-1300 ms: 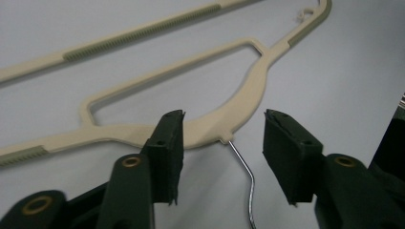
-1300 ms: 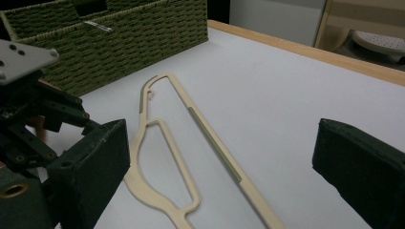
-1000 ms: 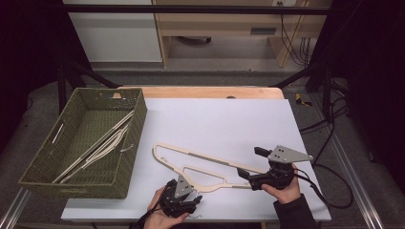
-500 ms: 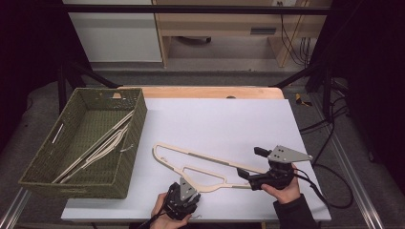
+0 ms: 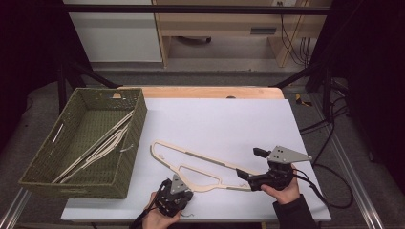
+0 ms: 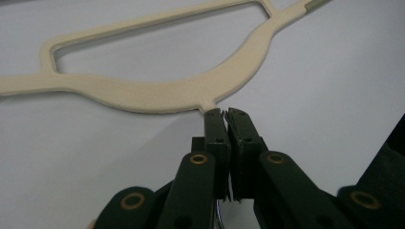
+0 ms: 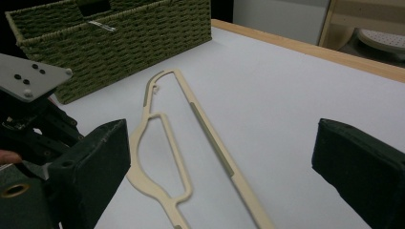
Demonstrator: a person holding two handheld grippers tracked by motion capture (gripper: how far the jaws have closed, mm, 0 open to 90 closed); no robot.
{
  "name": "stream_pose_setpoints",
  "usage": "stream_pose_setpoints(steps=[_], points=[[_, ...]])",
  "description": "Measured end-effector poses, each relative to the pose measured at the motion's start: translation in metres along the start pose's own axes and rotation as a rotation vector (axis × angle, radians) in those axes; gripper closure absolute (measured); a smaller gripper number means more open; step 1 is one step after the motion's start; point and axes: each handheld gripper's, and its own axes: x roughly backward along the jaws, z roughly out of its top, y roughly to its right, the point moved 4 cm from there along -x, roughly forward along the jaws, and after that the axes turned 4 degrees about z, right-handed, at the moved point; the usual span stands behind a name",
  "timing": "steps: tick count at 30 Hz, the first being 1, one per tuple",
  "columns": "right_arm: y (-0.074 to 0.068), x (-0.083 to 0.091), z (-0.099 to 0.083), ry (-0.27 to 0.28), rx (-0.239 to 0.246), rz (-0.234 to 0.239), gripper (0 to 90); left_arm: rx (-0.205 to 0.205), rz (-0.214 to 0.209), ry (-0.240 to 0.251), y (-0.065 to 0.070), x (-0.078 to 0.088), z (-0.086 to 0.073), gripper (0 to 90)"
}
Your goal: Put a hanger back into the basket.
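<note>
Fingers [image 6: 237, 125] shut, hangers [image 5: 98, 148] in basket [image 5: 136, 119]

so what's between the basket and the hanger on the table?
Nothing: in the high view, bare white table top separates the green wicker basket from the cream hanger. The right gripper view shows the same gap.

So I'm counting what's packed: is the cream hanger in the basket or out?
Out. The hanger lies flat on the white table, beside the basket.
</note>
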Motion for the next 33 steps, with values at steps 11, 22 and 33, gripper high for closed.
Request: stream_pose_setpoints(steps=[11,22,33], points=[[-0.001,-0.002,0.000,0.000,-0.003,0.002,6.3,0.034,0.105,0.032,0.000,0.004,-0.009,86.8],[-0.017,-0.021,0.000,-0.019,0.016,0.037,6.8,0.040,0.105,0.023,-0.001,0.004,-0.008,88.5],[-0.048,-0.078,-0.024,-0.148,0.058,0.139,11.7,-0.002,0.084,0.042,-0.003,0.022,0.008,89.0]])
